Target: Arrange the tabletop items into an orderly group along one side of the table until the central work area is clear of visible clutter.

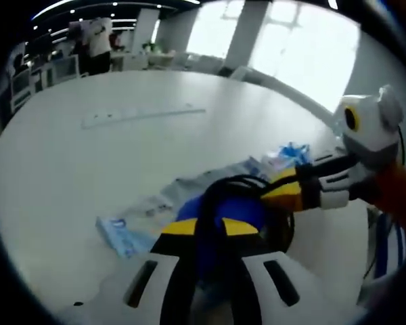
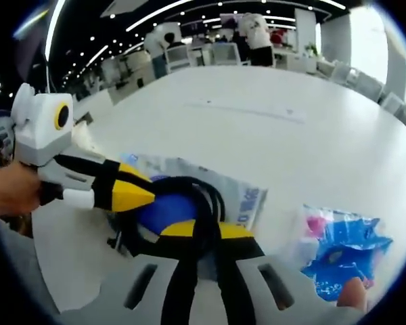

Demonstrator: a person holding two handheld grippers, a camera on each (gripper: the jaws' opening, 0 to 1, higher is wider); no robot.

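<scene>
Over the white table (image 1: 88, 169), both grippers met at a blue object (image 2: 164, 210) wrapped in black cable (image 2: 196, 203), lying on a clear plastic bag (image 2: 210, 179). Left gripper (image 1: 204, 233) and right gripper (image 2: 201, 233) looked clenched on it; its long axis was unclear.

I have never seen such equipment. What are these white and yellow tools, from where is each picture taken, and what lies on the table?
There is no robot here. A person holds a two-jaw claw in each hand, and a fisheye camera rides on each claw. In the left gripper view, the left claw rises from below and the right claw enters from the right. The right gripper view mirrors this: right claw below, left claw entering from the left. Both meet at a coiled black cable around something blue; who grips it, I cannot tell. On the white table lie clear plastic packets, one holding blue and pink items.
</scene>
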